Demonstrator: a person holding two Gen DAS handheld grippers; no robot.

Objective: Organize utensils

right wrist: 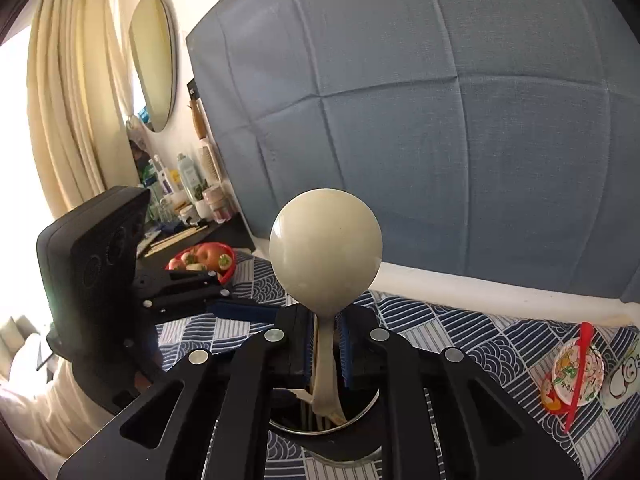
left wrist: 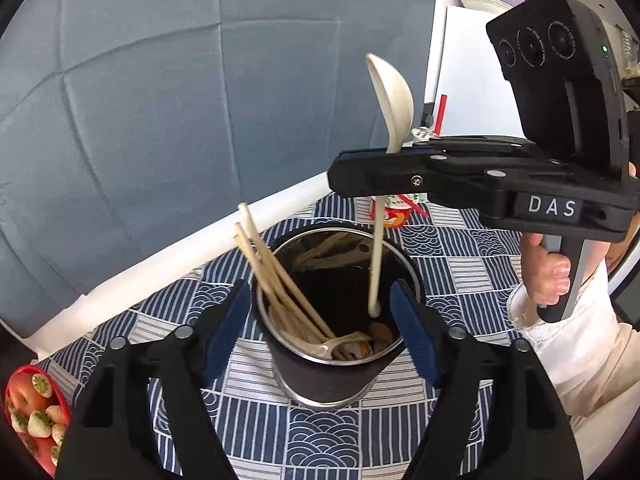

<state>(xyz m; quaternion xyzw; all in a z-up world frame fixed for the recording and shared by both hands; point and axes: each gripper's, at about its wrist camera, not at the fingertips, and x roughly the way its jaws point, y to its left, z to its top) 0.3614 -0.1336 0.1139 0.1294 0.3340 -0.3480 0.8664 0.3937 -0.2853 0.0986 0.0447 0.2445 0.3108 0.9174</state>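
Tongs of the left hand [left wrist: 320, 328] stand open on either side of a black, steel-rimmed utensil holder [left wrist: 332, 372], their blue pads [left wrist: 224, 332] flanking its wall without pressing on it. Holder sits on a counter covered with a navy-and-white patterned cloth [left wrist: 320, 440], and inside it lean several wooden chopsticks [left wrist: 276, 276] against the left rim, with other pale utensils lying at the bottom. Above the opening, the right tongs [left wrist: 360, 174] are clamped on the handle of a cream ladle [left wrist: 390, 100], held upright with the bowl on top and the handle's tip lowered inside the holder, near its right rim. Seen from the right wrist camera, the ladle's round bowl [right wrist: 325, 248] rises just beyond the closed right tongs [right wrist: 325, 344], over the holder's rim [right wrist: 360, 412]. A person's hand [left wrist: 546, 272] in a white sleeve grips the right tool. Near the counter's left edge sits a red bowl of fruit [left wrist: 34, 412]; toward the far right edge lie lidded cups with a red spoon [right wrist: 578, 376]. Behind the counter hangs a blue-grey cloth [left wrist: 200, 80].
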